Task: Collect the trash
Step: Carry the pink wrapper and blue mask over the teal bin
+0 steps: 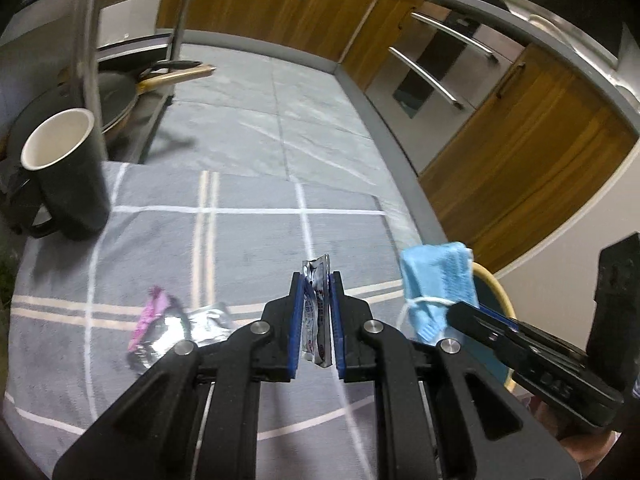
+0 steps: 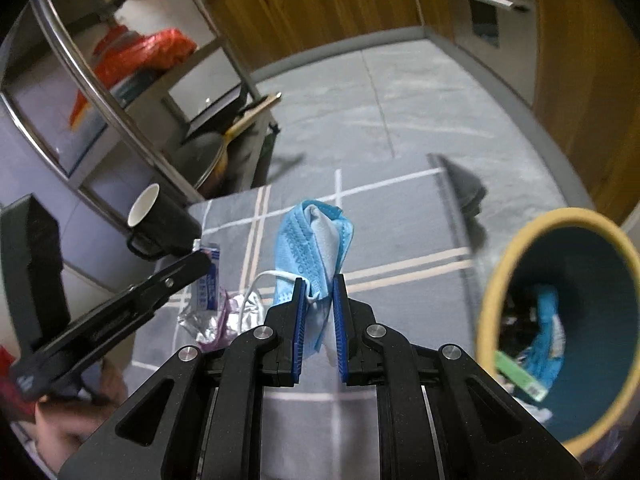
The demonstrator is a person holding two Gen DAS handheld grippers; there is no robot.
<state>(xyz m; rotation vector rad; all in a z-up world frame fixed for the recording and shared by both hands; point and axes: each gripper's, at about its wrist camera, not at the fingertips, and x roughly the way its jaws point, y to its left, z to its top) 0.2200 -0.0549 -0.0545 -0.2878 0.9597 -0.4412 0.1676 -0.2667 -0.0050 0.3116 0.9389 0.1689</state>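
My left gripper (image 1: pixel 316 280) is shut on a small silver sachet (image 1: pixel 317 312) and holds it above the grey checked cloth (image 1: pixel 240 248). It also shows in the right wrist view (image 2: pixel 208 276). My right gripper (image 2: pixel 320 280) is shut on a crumpled blue face mask (image 2: pixel 308 244), held above the cloth; the mask shows in the left wrist view (image 1: pixel 438 284). A pink and silver wrapper (image 1: pixel 168 328) lies on the cloth, left of the left gripper. A round bin (image 2: pixel 496 264) with a yellow rim and teal inside stands to the right, with trash in it.
A black mug (image 1: pixel 68 176) with a white inside stands at the cloth's left edge. A metal rack with pans (image 1: pixel 120 92) is behind it. Wooden cabinets (image 1: pixel 520 152) and an oven line the far side of the grey tiled floor.
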